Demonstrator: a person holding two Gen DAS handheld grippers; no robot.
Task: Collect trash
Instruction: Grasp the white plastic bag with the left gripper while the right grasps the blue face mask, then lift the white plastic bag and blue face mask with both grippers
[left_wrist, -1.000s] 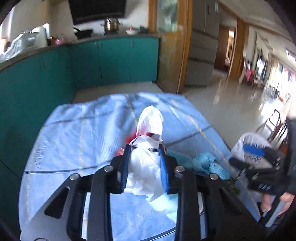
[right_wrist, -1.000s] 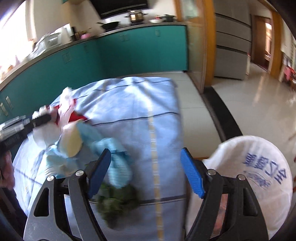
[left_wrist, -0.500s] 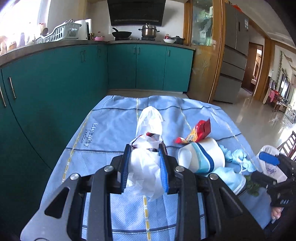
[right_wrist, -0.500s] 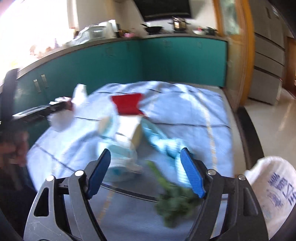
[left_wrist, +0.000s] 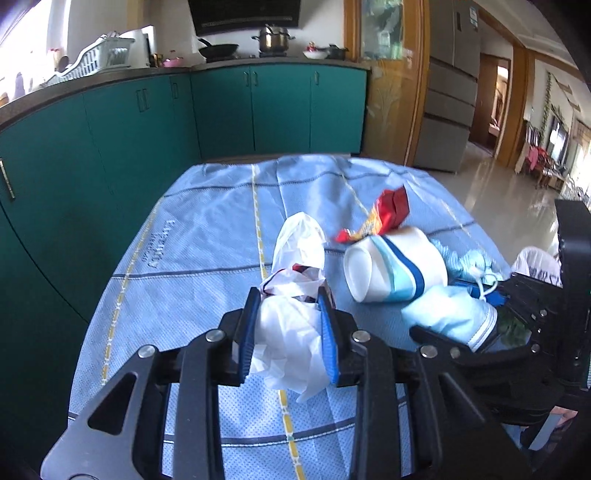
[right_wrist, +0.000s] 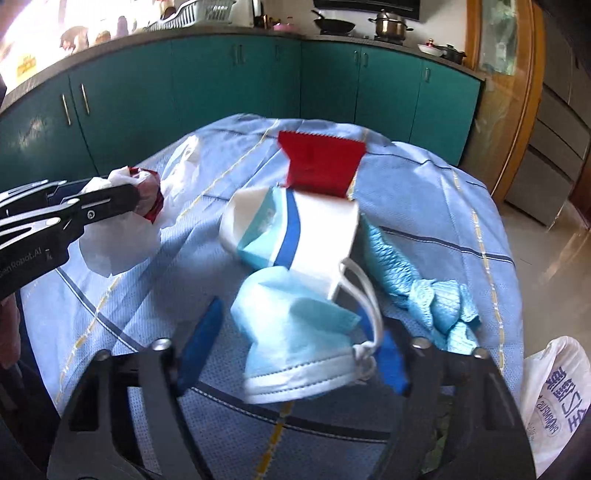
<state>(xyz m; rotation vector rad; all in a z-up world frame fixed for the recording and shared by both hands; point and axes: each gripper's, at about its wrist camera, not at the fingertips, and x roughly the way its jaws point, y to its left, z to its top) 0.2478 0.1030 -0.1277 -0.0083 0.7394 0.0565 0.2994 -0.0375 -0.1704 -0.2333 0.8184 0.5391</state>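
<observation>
While the left gripper (left_wrist: 290, 338) stays out of it, pads clamped tight on a wad of white plastic (left_wrist: 291, 343) held above the cloth (left_wrist: 207, 236), the coming move belongs to the right gripper (right_wrist: 291, 345). Its jaws are closing with the blue mask (right_wrist: 295, 339) between them, and the mask lies straight ahead of the fingers, crumpled, its white-edged long side running roughly across the gap from the left pad toward the right one. The right pad looks to be at the ear loops (right_wrist: 364, 295); the left pad still shows a gap to the fabric, so the grip does not look made yet. The mask leans against a tipped paper cup (right_wrist: 291, 229) just behind it, with a red wrapper (right_wrist: 319, 166) beyond that and a blue rag (right_wrist: 424, 288) to the right. A white bag (right_wrist: 554, 398) sits off the table's right edge, nearest the right hand, a likely place for the trash.
</observation>
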